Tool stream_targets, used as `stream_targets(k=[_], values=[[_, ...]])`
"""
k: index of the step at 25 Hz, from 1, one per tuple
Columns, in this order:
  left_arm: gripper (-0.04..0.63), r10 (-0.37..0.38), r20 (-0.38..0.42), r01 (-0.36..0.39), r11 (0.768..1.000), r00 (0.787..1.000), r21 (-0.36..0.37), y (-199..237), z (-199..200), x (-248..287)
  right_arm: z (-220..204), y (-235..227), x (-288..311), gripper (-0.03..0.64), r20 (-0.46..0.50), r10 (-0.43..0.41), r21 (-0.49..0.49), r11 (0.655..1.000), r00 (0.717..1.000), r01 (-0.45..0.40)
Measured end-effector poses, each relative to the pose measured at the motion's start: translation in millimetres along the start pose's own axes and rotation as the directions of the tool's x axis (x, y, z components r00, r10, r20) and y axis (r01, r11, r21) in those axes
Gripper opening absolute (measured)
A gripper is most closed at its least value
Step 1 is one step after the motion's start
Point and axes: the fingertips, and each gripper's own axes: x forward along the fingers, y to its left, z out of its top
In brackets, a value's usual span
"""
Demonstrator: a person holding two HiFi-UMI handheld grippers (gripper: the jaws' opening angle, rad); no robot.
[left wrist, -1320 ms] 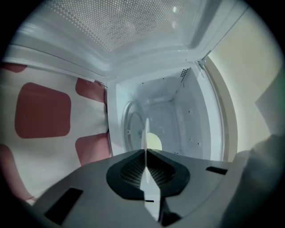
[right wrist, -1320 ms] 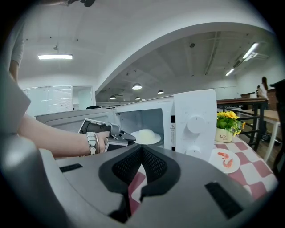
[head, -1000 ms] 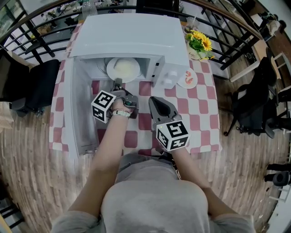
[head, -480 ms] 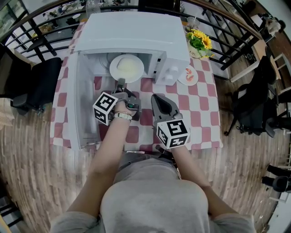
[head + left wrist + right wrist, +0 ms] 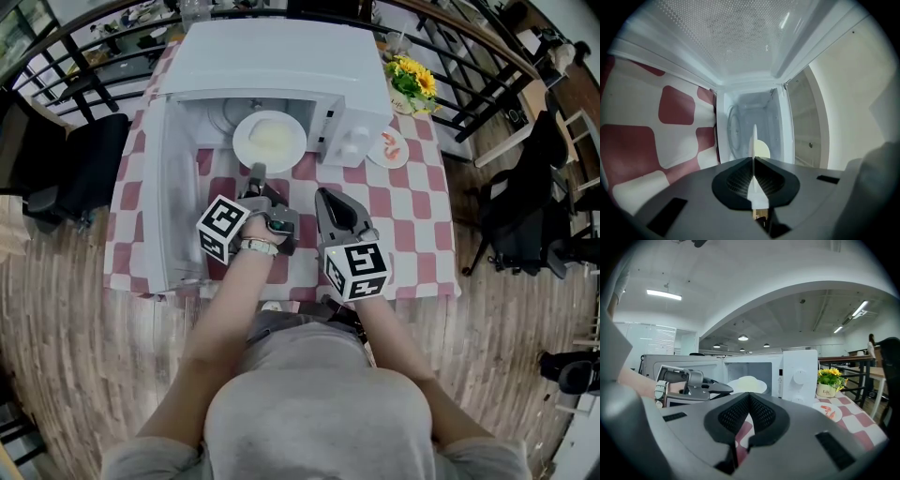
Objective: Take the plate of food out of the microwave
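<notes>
Print on flowerpot (image 5: pixel 827 390) — "Life" — beside microwave (image 5: pixel 799 363).

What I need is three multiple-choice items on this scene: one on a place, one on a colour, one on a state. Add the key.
1. Beside the microwave, the flowers stand:
A. to its left
B. to its right
C. on top
2. The tablecloth checks are:
A. red and white
B. blue and white
C. green and black
3. The left tongs are:
A. open and empty
B. out of view
C. shut on the plate rim

Key: B, they stand past its dial side; A, red squares show around the oven; C, the rim sits pinched between the jaws.
</notes>
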Motion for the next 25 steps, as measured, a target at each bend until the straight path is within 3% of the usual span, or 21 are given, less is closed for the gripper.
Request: stream_targets(k=[25], values=[[0.017, -0.077, 0.035, 0.078, 0.996, 0.996, -0.031, -14.5, -13.5, -67.4, -5.5, 6.5, -33.2, 0.023, 0.004, -0.073, 0.061, 0.995, 0.997, 0.073]])
